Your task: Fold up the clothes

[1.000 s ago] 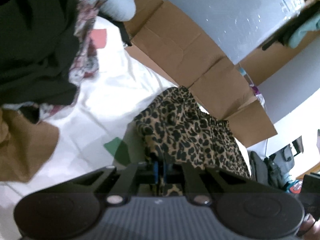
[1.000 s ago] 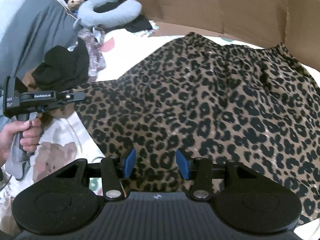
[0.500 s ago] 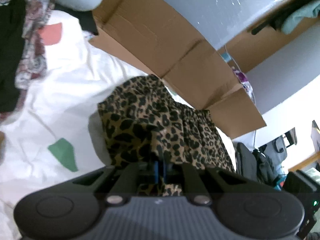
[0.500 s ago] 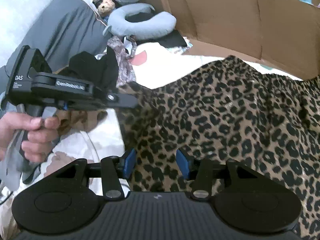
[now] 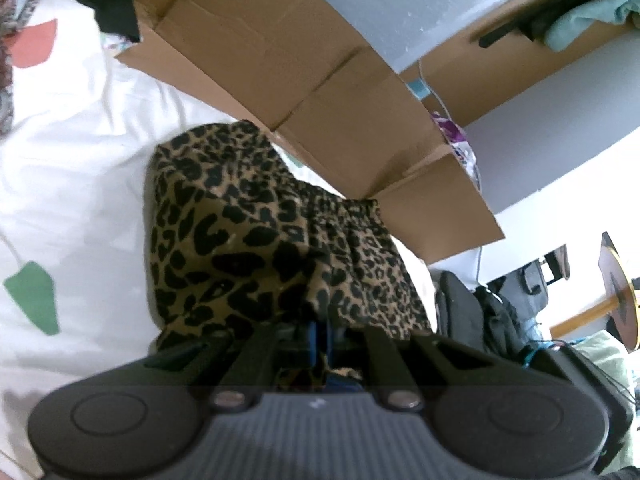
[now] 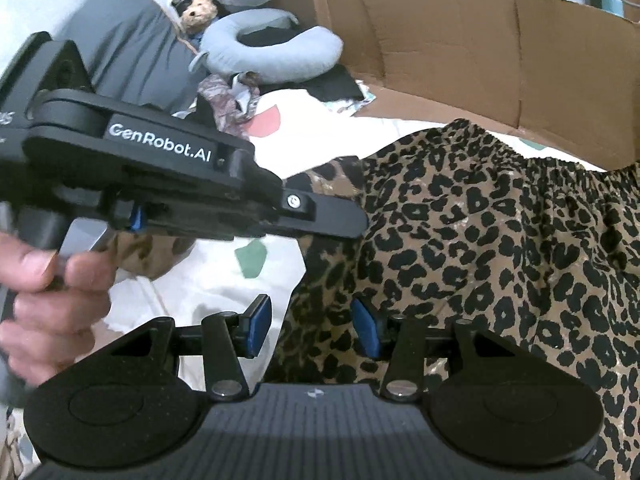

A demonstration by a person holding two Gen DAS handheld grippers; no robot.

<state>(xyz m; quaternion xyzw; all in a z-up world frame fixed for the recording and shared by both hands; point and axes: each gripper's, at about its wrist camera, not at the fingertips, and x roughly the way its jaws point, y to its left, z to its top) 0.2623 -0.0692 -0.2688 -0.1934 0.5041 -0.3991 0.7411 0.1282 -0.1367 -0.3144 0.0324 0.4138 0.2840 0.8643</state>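
A: Left wrist view: leopard-print skirt (image 5: 256, 240) on the white sheet (image 5: 80, 184), just beside the cardboard (image 5: 320, 92). Near edge lifted and carried across its own body, now doubled into a raised hump. Looked wider and flatter a second ago, with more cloth spread toward the camera.

B: Held by what?

A: By the left gripper (image 5: 318, 340), blue pads pressed together on a pinch of the skirt's edge. Seen from the right wrist too: same tool (image 6: 344, 220) reaching in from the left over the print, a hand (image 6: 52, 292) wrapped round its handle. Sat far off to the side a second ago; now right above the skirt's left border.

B: And the right gripper (image 6: 312, 330)?

A: Spread, same gap as before, nothing between the pads. Hovering low over the skirt's lower left part, fabric edge showing in the gap but not pinched.

B: Meaning for the fold?

A: Probably mid first fold: left side drawn over toward the right, not yet laid down. Elastic waistband (image 6: 540, 156) lying near the cardboard, flat enough. Likely next need: lowering the carried edge squarely and letting go, with the free tool ready to smooth or pin. Risk of a crooked, bunched crease, given the hump.

B: Around it?

A: Grey neck pillow (image 6: 272, 56) and a heap of other clothes (image 6: 228, 100) well apart, up the bed.
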